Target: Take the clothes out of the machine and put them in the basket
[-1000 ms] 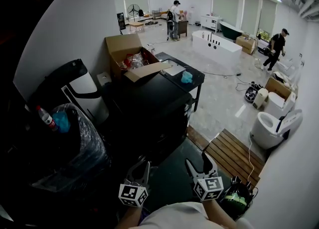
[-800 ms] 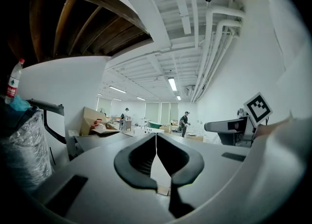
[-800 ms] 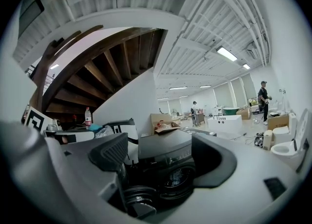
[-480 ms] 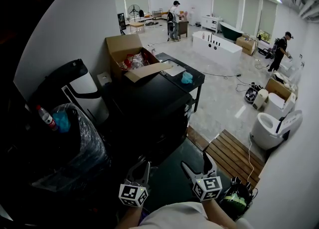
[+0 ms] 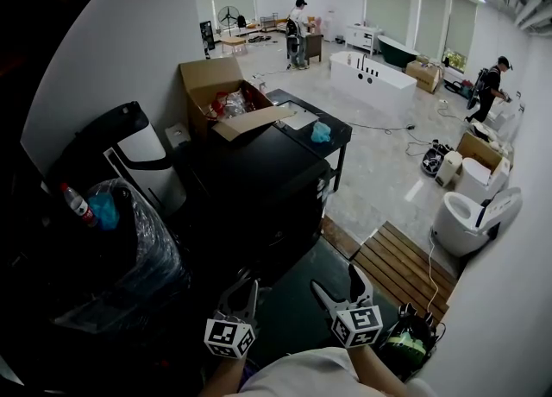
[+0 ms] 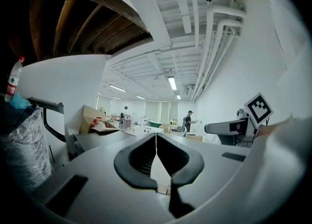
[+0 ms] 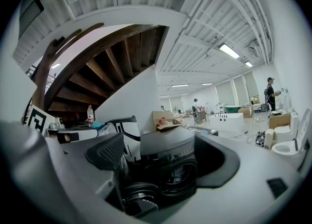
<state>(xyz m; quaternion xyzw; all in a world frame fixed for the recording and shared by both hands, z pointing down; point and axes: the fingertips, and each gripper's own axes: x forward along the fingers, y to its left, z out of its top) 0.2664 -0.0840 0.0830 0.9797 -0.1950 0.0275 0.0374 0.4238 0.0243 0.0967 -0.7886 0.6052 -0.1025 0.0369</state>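
Jaws: left gripper (image 6: 156,138) together, right gripper (image 7: 165,156) just opened, empty, one machine (image 5: 259,171)

The left gripper (image 5: 246,287) and the right gripper (image 5: 335,280) each have a pale grey moulded body, black curved pads (image 7: 106,152) with ribbed inner faces, and a white cube (image 5: 229,337) printed with black square markers, and the person wears a light, whitish top (image 5: 310,375).
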